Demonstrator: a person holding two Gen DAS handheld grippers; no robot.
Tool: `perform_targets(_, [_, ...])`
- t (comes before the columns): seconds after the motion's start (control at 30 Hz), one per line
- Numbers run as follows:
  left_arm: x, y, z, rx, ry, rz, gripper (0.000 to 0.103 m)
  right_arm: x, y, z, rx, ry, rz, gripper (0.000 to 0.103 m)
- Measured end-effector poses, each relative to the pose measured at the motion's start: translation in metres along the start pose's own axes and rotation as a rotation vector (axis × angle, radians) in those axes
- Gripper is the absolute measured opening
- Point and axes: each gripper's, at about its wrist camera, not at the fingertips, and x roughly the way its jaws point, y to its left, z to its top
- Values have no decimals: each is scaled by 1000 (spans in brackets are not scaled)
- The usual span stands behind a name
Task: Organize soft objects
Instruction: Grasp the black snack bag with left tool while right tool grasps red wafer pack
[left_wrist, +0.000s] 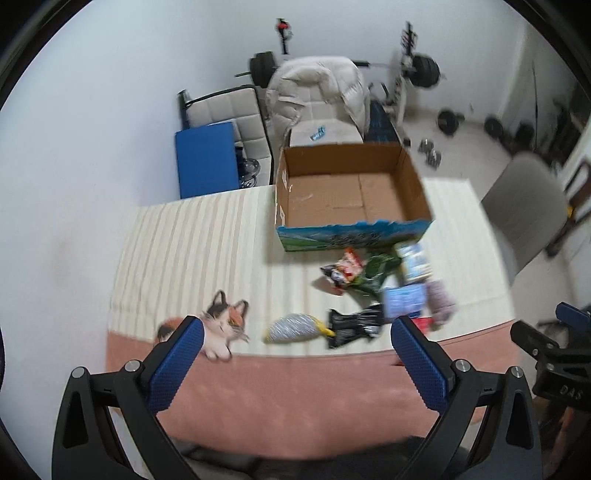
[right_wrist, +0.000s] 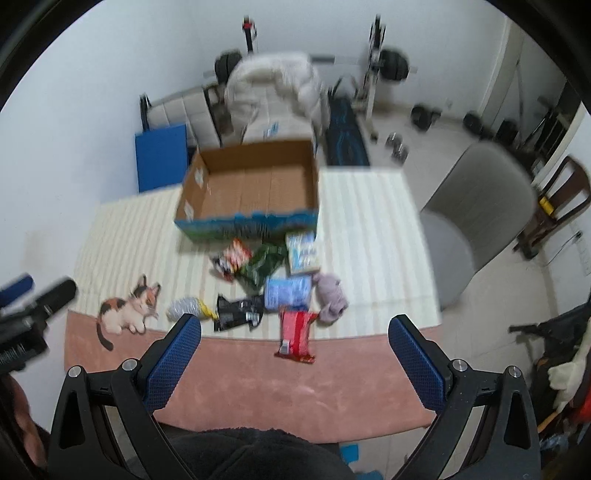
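Since the cardboard box (left_wrist: 351, 195) at the far edge of the counter (left_wrist: 192, 236) shows only its bare brown floor, the sorting looks, by my reckoning, not yet begun. Both pairs of tongs hang above the near edge, over the pink band of the cloth: the left tongs (left_wrist: 295, 332) stand with their blue pads wide apart and nothing between them, and the right tongs (right_wrist: 295, 330) are likewise spread and carry nothing. All the soft things lie loose on the striped cloth, between the box and the near edge. Just before the box sit a red-and-black packet (right_wrist: 232, 258), a green packet (right_wrist: 260, 267) and a pale blue pack (right_wrist: 303, 253); nearer lie a second blue pack (right_wrist: 288, 291), a lilac cloth bundle (right_wrist: 330, 297), a black packet (right_wrist: 238, 312) and a grey pouch with a yellow end (right_wrist: 186, 308). A red packet (right_wrist: 295, 332) reaches onto the pink band, closest to the right tongs. The calico cat (right_wrist: 127, 312) near the left edge may be a print on the cloth or a flat toy; blur hides which. Everything is still left to pick up and box.
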Motion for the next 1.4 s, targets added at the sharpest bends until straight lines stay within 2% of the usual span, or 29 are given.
perform_targets(0.13, [88, -23, -1, 199, 78, 38, 103, 118, -8, -7, 42, 208, 41, 103])
perform_targets(0.2, [132, -41, -6, 306, 136, 20, 103, 177, -13, -19, 65, 307, 54, 103])
perform_targets(0.27, [173, -59, -14, 418, 192, 3, 103, 226, -15, -31, 93, 382, 75, 102])
perform_targets(0.37, [229, -95, -32, 631, 240, -18, 102, 285, -19, -49, 135, 465, 99, 94])
perform_targets(0.47, [271, -119, -48, 765, 307, -55, 102, 322, -21, -59, 160, 508, 107, 82])
perform_targets(0.6, [308, -140, -62, 874, 362, -80, 102, 360, -24, -73, 179, 555, 122, 66])
perform_targets(0.67, [320, -148, -66, 912, 373, -77, 101, 373, -25, -79, 181, 578, 126, 62])
perform_targets(0.73, [327, -154, -67, 919, 384, -103, 93, 380, -27, -86, 177, 592, 127, 54])
perform_targets(0.8, [333, -157, -67, 895, 408, -129, 78, 380, -31, -91, 180, 604, 138, 52])
perform_targets(0.83, [335, -159, -68, 873, 427, -155, 61, 378, -34, -94, 182, 615, 142, 51])
perform_targets(0.87, [335, -159, -68, 830, 452, -175, 55, 378, -36, -98, 185, 628, 141, 51])
perform_targets(0.93, [336, -157, -69, 734, 472, -167, 53, 378, -43, -105, 178, 648, 131, 50])
perform_targets(1.0, [340, -145, -74, 569, 548, -199, 52, 377, -47, -112, 172, 659, 128, 50])
perform_targets(1.1, [349, -117, -92, 246, 724, -221, 52, 380, -48, -125, 154, 672, 115, 49])
perform_targets(1.17, [354, -101, -108, 49, 810, -273, 53, 380, -46, -131, 139, 665, 107, 50])
perform_targets(1.23, [354, -94, -118, -45, 821, -291, 57, 382, -44, -136, 143, 661, 100, 53])
perform_targets(1.3, [351, -95, -121, -58, 792, -279, 57, 386, -39, -141, 149, 678, 97, 58])
perform_targets(1.4, [339, -98, -124, -50, 753, -244, 57, 393, -31, -146, 130, 691, 70, 60])
